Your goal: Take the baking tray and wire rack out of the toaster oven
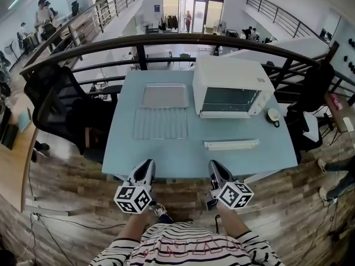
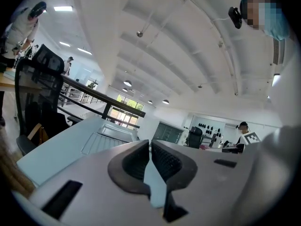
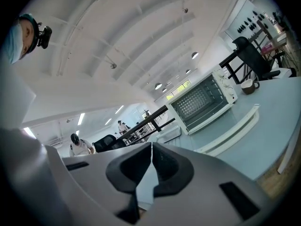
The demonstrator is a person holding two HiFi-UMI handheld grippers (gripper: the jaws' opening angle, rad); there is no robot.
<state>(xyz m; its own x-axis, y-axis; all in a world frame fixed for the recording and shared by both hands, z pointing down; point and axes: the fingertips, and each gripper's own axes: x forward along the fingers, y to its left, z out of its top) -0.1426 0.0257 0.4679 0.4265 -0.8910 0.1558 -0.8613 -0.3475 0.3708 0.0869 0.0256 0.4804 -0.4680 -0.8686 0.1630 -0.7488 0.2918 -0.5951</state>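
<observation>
The white toaster oven (image 1: pixel 233 87) stands at the back right of the light blue table (image 1: pixel 125 148), its glass front facing me; the right gripper view shows the oven (image 3: pixel 203 101) too. The baking tray (image 1: pixel 165 95) lies flat on the table to the oven's left. The wire rack (image 1: pixel 161 123) lies just in front of it, also visible low in the left gripper view (image 2: pixel 104 141). My left gripper (image 1: pixel 147 166) and right gripper (image 1: pixel 215 167) hover side by side over the table's near edge. Both are shut with nothing between the jaws.
A long white strip-shaped tray (image 1: pixel 231 144) lies in front of the oven. A cup (image 1: pixel 273 115) sits to the oven's right. Black office chairs (image 1: pixel 55 104) stand left of the table, a dark railing (image 1: pixel 166 40) runs behind it, and people are in the background.
</observation>
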